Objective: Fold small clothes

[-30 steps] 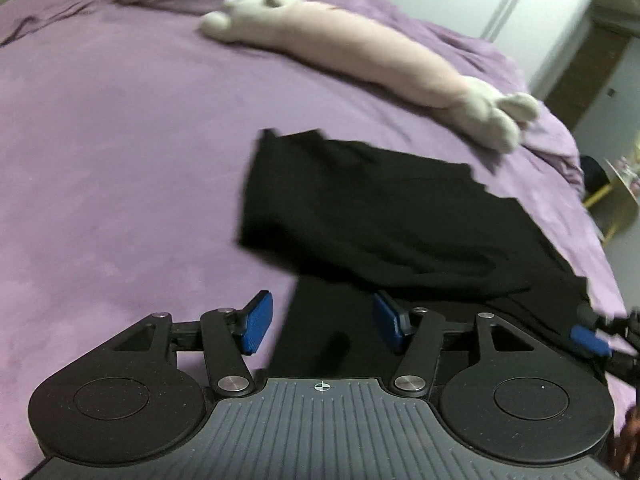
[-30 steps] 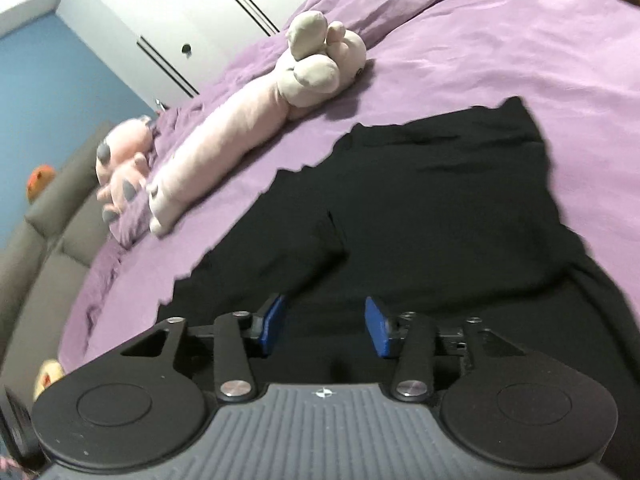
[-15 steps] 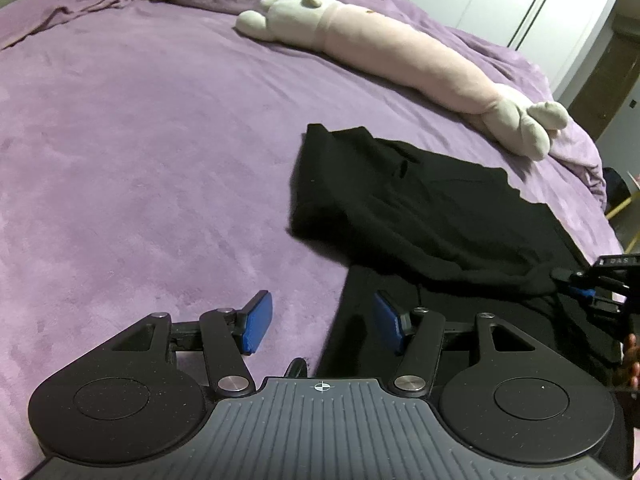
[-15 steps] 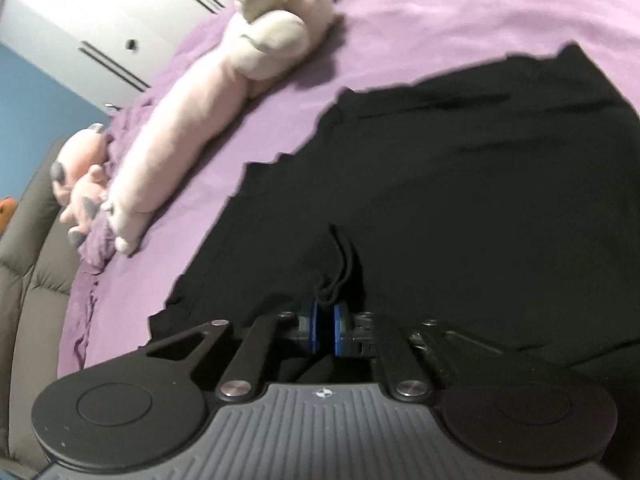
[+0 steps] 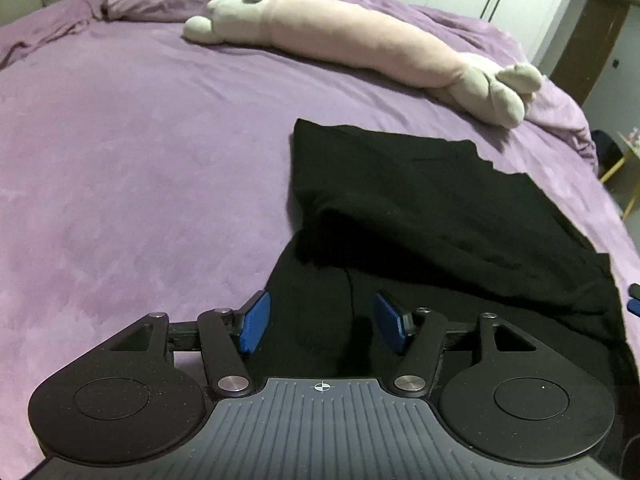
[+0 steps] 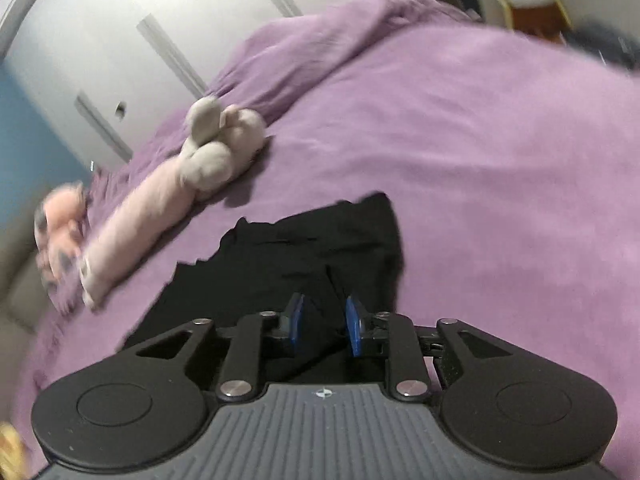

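So the black garment (image 5: pixel 420 208) is lying on the purple bed (image 5: pixel 140 152), partly doubled over on itself already, with a long pink plush toy (image 5: pixel 360 44) further back and well clear of it. It looks like thin, floppy knit, so I'd guess super light, zero stiffness, and it'll sag and bunch the second you lift it. Not slippery against that fuzzy bedspread though, more likely to drag and cling. The left claw (image 5: pixel 320 326) is sitting over the near edge with its blue pads (image 5: pixel 256 322) spread fairly wide and nothing pinched. The right claw (image 6: pixel 322 324) has just been opening back up; its jaws are only a little apart, with black cloth showing in the gap, but the pads don't seem to be pressing on it. I'd grab at corners or along a hem, both layers together, and keep it low so the fold doesn't flop open.
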`<action>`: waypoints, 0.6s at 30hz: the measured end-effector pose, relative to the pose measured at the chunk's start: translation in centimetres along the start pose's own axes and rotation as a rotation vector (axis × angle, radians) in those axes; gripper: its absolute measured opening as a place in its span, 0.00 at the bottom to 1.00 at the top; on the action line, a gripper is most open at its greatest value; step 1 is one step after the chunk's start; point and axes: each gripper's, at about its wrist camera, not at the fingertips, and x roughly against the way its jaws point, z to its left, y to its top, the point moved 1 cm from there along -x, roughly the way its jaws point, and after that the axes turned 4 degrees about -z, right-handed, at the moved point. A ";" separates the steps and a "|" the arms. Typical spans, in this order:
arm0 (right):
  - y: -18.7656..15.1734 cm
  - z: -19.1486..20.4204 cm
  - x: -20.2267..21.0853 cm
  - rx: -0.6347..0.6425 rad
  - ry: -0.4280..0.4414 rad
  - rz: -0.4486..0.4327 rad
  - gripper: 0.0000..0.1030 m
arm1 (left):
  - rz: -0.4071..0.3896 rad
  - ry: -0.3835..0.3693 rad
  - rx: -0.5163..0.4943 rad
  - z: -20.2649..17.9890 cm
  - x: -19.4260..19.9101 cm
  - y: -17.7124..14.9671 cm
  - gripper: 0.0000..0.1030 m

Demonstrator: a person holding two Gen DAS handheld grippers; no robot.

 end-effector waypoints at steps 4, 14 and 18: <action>-0.6 -0.3 -1.2 -0.051 0.023 0.053 0.32 | -0.001 0.018 0.004 -0.2 -0.1 0.2 0.63; -1.5 1.3 -3.3 -0.209 0.024 0.154 0.32 | -0.002 0.025 -0.023 -0.4 0.2 0.0 0.63; -1.4 2.0 -4.9 -0.264 -0.039 0.199 0.34 | -0.003 0.031 -0.035 -0.5 0.2 -0.2 0.63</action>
